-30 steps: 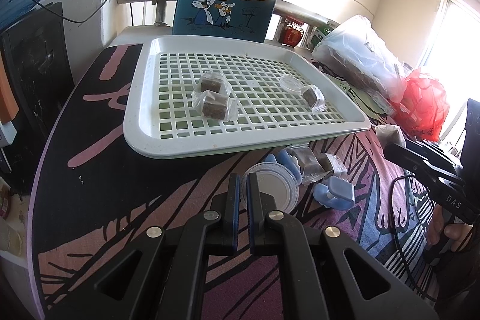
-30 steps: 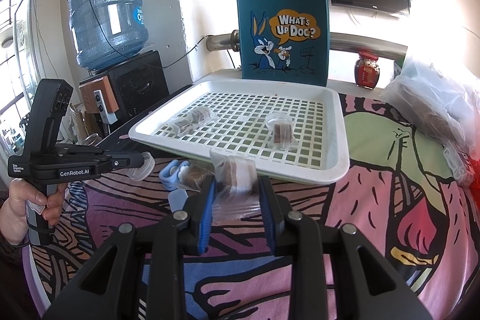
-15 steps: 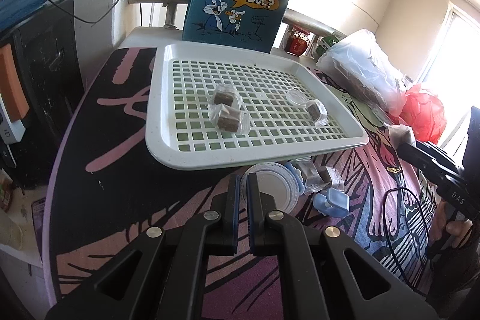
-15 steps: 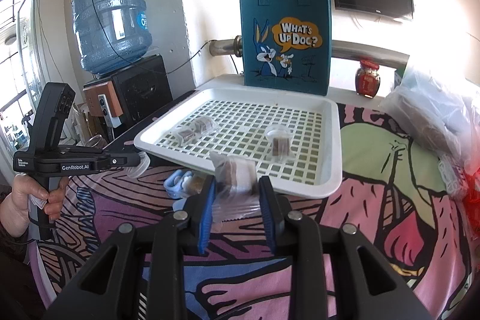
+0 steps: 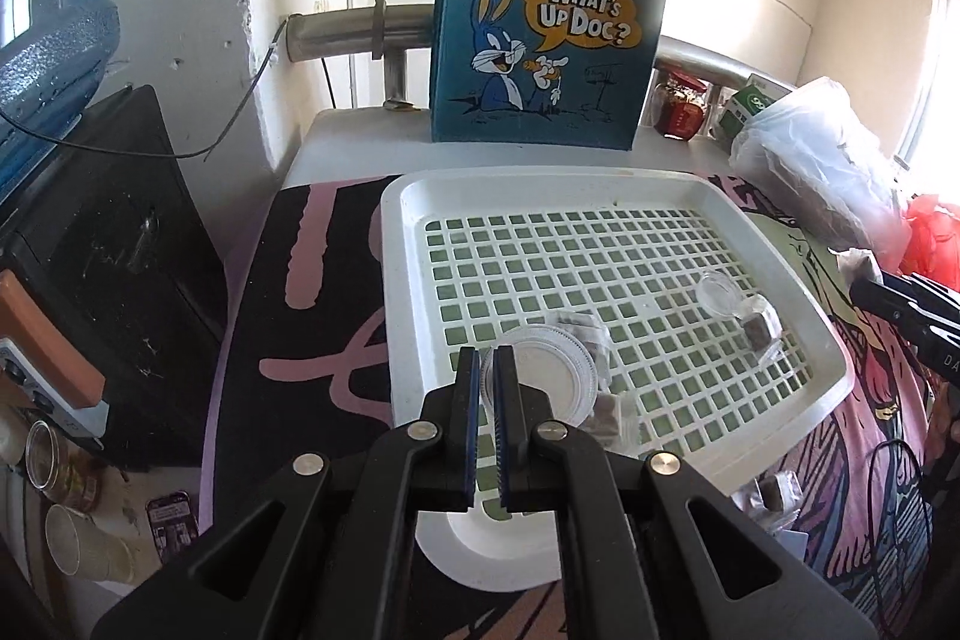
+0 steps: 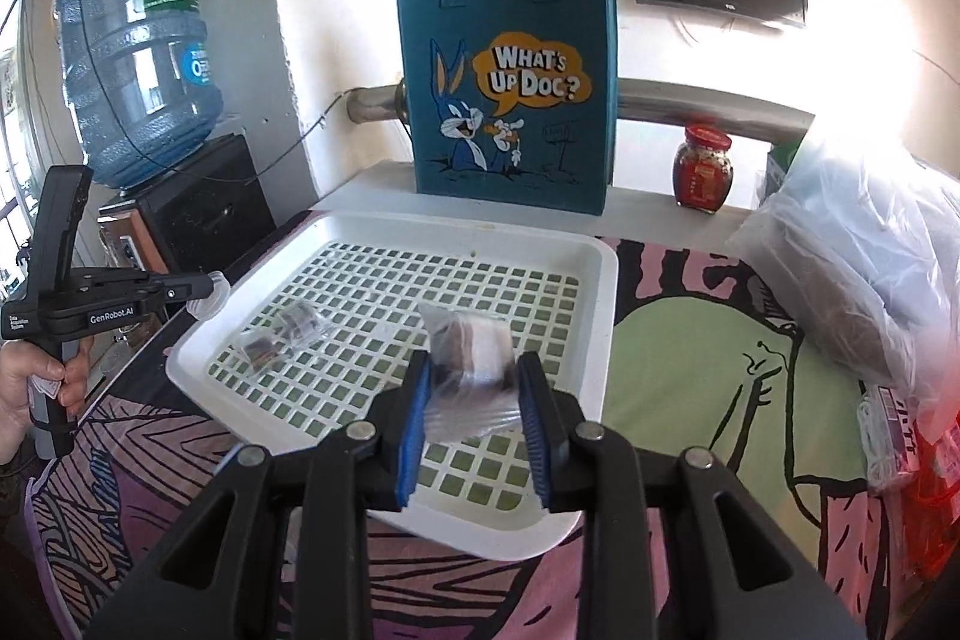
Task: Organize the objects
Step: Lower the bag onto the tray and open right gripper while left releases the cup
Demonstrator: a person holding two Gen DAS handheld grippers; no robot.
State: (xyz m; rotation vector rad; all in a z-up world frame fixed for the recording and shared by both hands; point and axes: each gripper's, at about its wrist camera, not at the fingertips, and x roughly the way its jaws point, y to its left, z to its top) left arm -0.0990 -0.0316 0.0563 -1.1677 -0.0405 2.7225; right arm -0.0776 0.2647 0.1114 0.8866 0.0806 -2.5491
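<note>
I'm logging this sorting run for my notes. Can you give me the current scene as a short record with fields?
left tool: shut on round clear plastic lid, over tray
right tool: shut on clear-wrapped brown block, over tray
tray: white slotted plastic tray on patterned tablecloth
already in tray: two wrapped brown blocks
behind tray: blue cartoon tote bag

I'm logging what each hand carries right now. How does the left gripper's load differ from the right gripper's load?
The left gripper pinches a flat round clear lid by its rim, jaws almost together; the right gripper clamps a bulky wrapped brown block, jaws held apart. The lid is rigid, the wrapper crinkly. Both are over the white tray.
</note>
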